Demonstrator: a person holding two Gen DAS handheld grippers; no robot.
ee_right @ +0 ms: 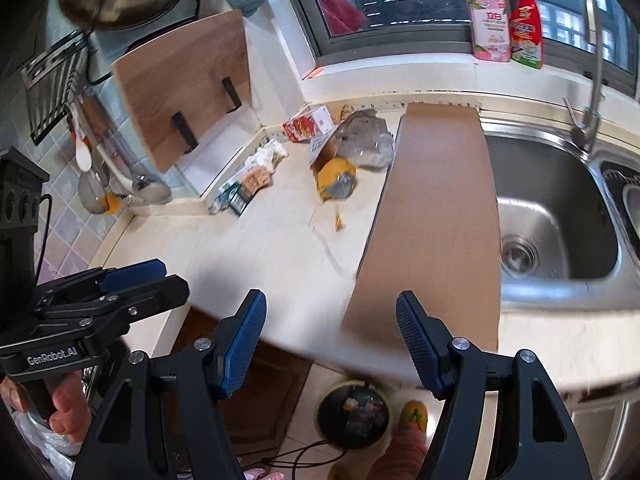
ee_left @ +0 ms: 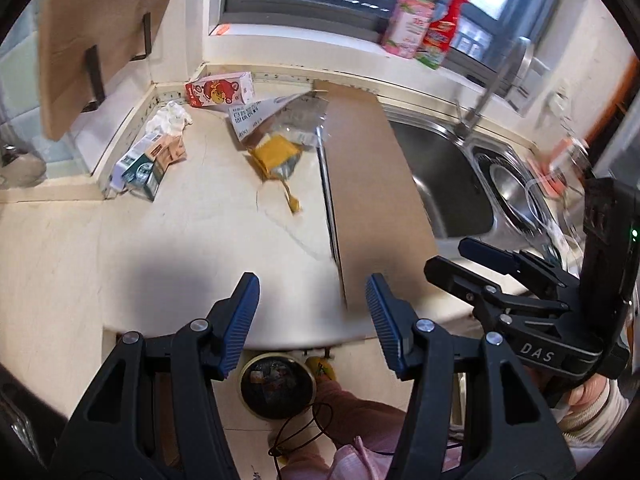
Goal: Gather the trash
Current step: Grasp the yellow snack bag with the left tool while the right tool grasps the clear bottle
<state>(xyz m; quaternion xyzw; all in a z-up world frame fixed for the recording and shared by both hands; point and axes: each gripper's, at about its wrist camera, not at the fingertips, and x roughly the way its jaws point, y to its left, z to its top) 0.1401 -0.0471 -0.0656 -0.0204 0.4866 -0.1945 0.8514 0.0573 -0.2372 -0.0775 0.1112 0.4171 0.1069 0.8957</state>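
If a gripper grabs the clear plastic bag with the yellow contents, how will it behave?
The clear plastic bag looks crumpled, so probably floppy. Its film seems glossy, perhaps slippery. The yellow contents sit bunched at one end, so they may sag.

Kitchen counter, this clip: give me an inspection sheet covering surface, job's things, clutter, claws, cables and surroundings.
Surface: pale countertop, cracked; a brown board lies beside the sink.
Job's things: red cartoon carton, crumpled tissue, flattened green-and-tan cartons, clear wrapper with yellow contents, all on the counter; bin on the floor below.
Clutter: pink pouch and red spray bottle on the sill.
Claws: left claw open, empty; right claw open, empty.
Cables: thin black cord on the floor.
Surroundings: window, upright cutting board, faucet.
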